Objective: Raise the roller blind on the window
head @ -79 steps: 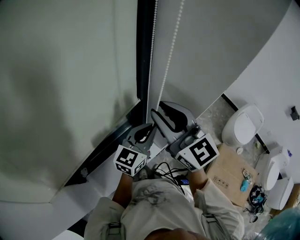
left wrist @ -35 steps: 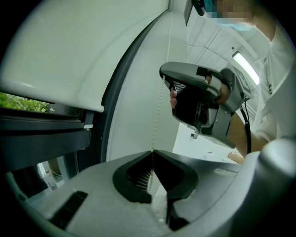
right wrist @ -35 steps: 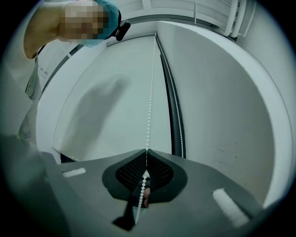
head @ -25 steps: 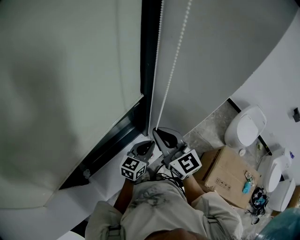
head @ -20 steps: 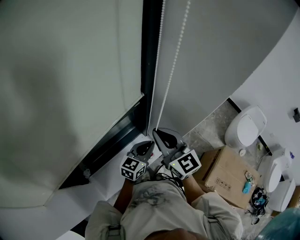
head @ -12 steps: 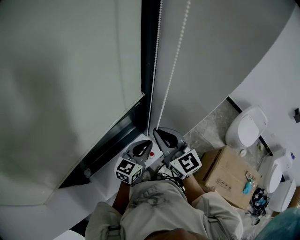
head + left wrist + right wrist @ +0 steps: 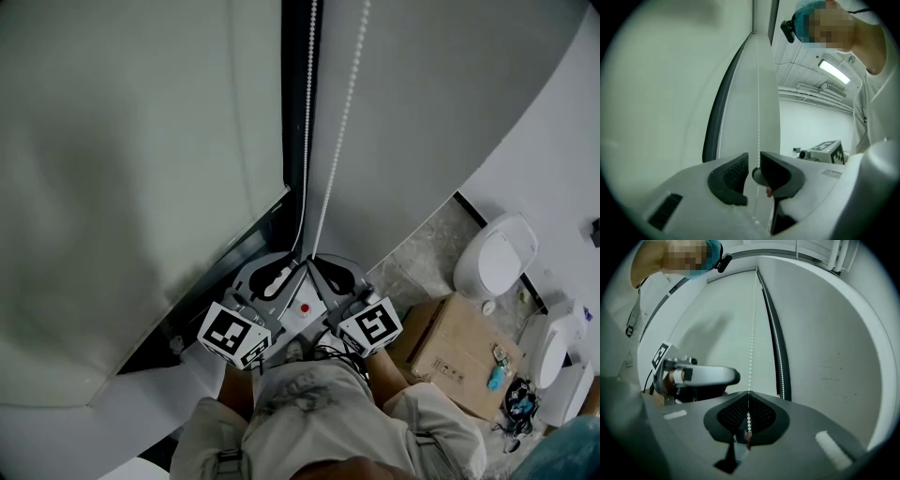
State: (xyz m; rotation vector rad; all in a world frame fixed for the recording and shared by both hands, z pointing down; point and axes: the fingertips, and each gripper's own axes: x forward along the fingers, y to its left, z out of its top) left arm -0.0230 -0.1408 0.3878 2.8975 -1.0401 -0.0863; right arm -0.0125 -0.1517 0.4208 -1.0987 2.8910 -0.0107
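Two strands of white bead chain (image 7: 345,103) hang beside the black window frame (image 7: 295,112); the pale roller blind (image 7: 122,187) fills the left. My right gripper (image 7: 316,262) is shut on one strand, and in the right gripper view the beads (image 7: 751,348) run down into its closed pads (image 7: 748,417). My left gripper (image 7: 284,275) sits close beside it at about the same height. In the left gripper view its jaws (image 7: 753,169) stand slightly apart, with a chain strand (image 7: 758,122) passing between them untouched.
On the floor at the right stand a white toilet (image 7: 497,253), a cardboard box (image 7: 459,352) with small items on it, and more white fixtures (image 7: 553,352). A grey wall (image 7: 441,94) stands right of the chain. The person's torso (image 7: 309,422) fills the bottom.
The left gripper has risen along the chain from below the right gripper to beside it. The right gripper has stayed in place, shut on its strand.
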